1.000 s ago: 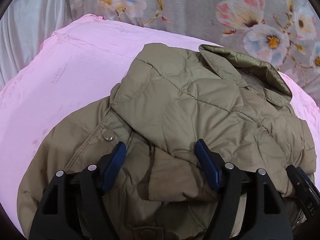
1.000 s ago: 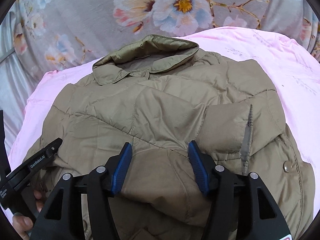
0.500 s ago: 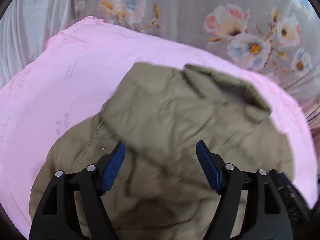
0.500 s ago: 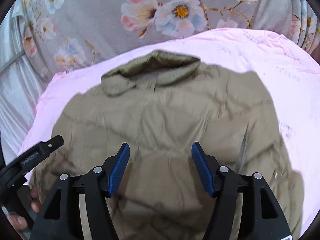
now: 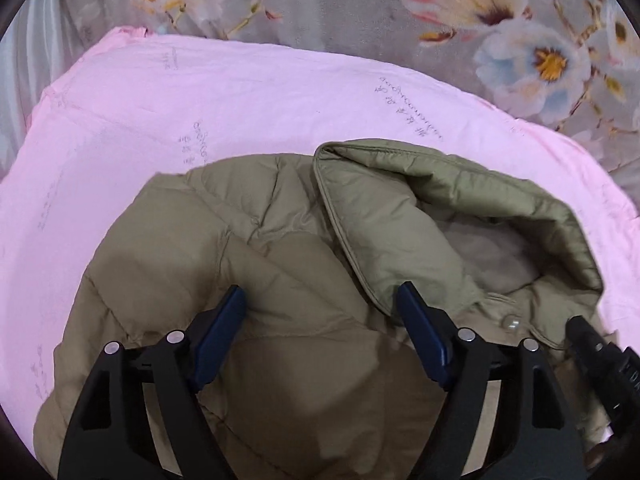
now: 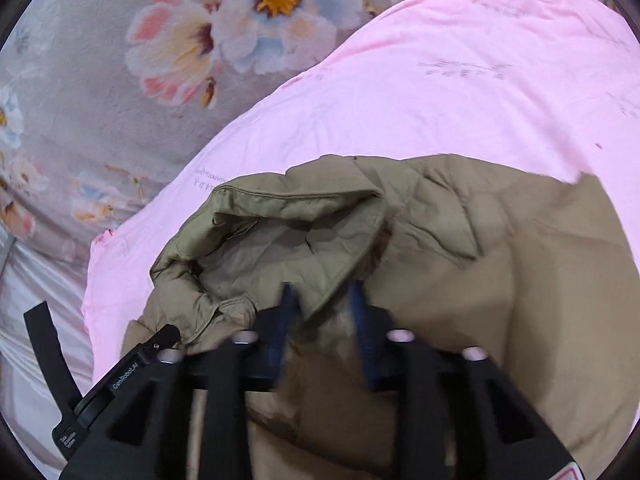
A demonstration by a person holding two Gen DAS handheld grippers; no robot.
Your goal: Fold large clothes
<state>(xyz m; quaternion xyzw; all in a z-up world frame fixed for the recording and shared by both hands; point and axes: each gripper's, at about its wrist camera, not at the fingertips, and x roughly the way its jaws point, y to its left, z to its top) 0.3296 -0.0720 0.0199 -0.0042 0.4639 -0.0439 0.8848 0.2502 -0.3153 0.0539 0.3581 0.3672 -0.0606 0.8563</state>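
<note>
An olive quilted jacket (image 5: 280,264) lies on a pink sheet (image 5: 200,100), collar (image 5: 400,208) at the far end. My left gripper (image 5: 324,332) hovers open over the shoulder area just left of the collar, nothing between its fingers. In the right wrist view the jacket (image 6: 480,260) fills the lower right and the collar (image 6: 300,216) lies ahead. My right gripper (image 6: 320,308) is blurred and its jaws are closing, with the collar's pointed tip between them and a gap still showing beside the right pad. The right tool (image 5: 600,372) shows in the left view's corner.
The pink sheet (image 6: 480,80) spreads beyond the jacket on all far sides. A grey floral cover (image 5: 360,8) lies behind it, also in the right view (image 6: 120,80). White fabric (image 6: 24,300) lies at the left edge. The left tool's black body (image 6: 120,372) sits at lower left.
Both grippers moved forward along the jacket to the collar. The right gripper's jaws narrowed around the collar tip and its view tilted. The left gripper stayed wide.
</note>
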